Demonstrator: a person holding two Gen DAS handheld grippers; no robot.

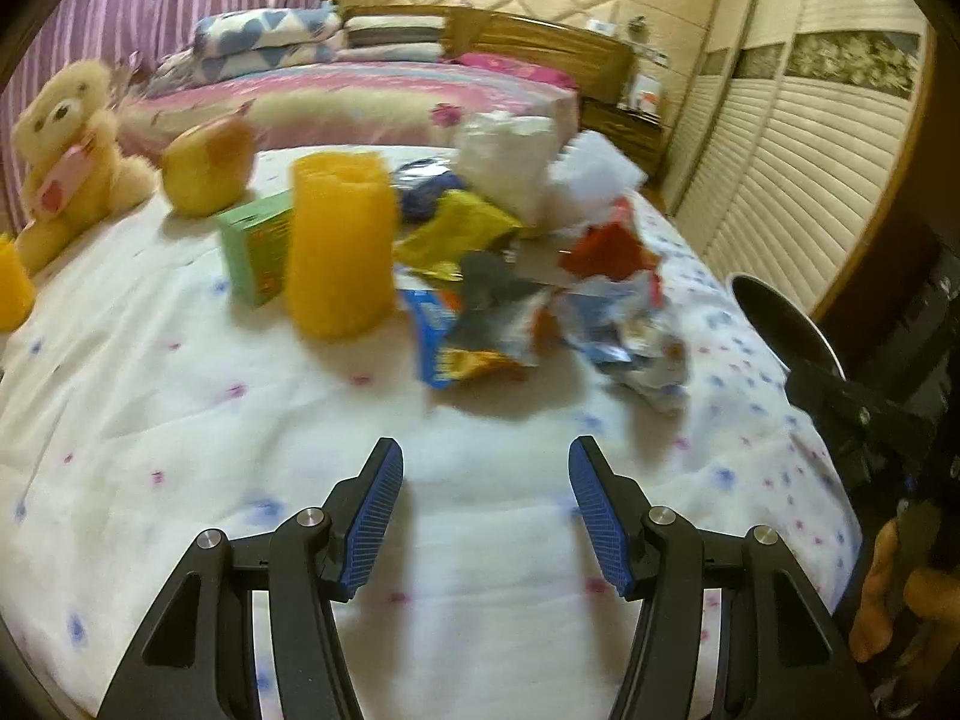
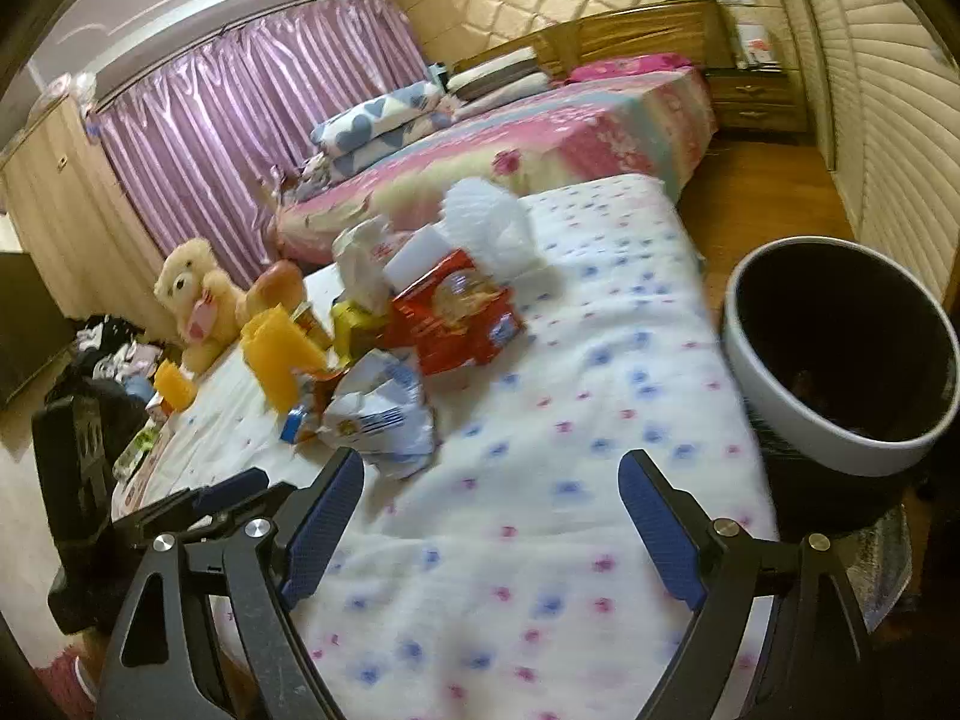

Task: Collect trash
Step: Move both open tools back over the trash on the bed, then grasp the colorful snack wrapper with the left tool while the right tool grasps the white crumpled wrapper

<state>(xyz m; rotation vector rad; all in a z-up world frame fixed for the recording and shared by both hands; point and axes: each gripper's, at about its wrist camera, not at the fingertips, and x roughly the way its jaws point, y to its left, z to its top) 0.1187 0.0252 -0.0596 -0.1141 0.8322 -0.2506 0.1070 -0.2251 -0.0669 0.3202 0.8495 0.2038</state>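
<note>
A heap of crumpled wrappers lies on the white flowered cloth (image 1: 240, 450). It holds a silver and blue packet (image 1: 480, 324), a red packet (image 1: 606, 246), a yellow one (image 1: 456, 228) and white plastic (image 1: 504, 162). My left gripper (image 1: 486, 450) hovers open over bare cloth, short of the heap. In the right wrist view the red packet (image 2: 456, 318) and a blue-white crumpled bag (image 2: 384, 414) lie ahead to the left. My right gripper (image 2: 492, 459) stands wide open with only cloth between its fingers. A white bin with a dark inside (image 2: 840, 360) stands at the cloth's right edge.
A yellow cylinder (image 1: 339, 246), a green box (image 1: 258, 246), a teddy bear (image 1: 66, 144) and a round plush toy (image 1: 207, 162) stand left of the heap. Behind is a bed with pink bedding (image 2: 540, 138). Slatted wardrobe doors (image 1: 798, 192) line the right side.
</note>
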